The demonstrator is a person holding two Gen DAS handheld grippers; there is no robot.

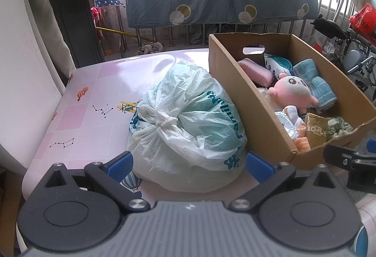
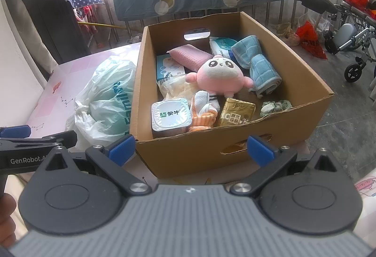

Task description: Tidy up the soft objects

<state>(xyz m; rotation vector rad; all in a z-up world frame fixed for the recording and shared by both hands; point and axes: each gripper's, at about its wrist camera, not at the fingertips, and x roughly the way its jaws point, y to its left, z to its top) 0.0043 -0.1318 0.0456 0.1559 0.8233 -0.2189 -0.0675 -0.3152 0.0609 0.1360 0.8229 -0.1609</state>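
On the pink patterned table (image 1: 94, 92), a knotted white-and-green plastic bag (image 1: 188, 120) lies near the front edge, pressed against the left wall of an open cardboard box (image 2: 235, 151) that occupies the right side of the table. Inside the box, a pink plush toy (image 2: 218, 76) with a white face sits near the centre. A folded blue towel (image 2: 256, 62) lies to its right against the right wall, and a pink cloth (image 2: 190, 57) lies behind the plush toward the far wall with its handle cut-out. A white tissue pack (image 2: 221, 44) rests at the far wall between the pink cloth and the blue towel. Along the near wall stand a sealed yogurt cup (image 2: 170, 116), an orange-and-white cloth (image 2: 202, 113) just beside it, a gold packet (image 2: 236, 112), and a green scrunchie (image 2: 275, 105) in the near right corner. The left gripper (image 1: 188, 163) hovers at the bag's near side, fingers spread wide, holding nothing. The right gripper (image 2: 190, 151) is level with the box's near wall, fingers likewise spread wide and empty.
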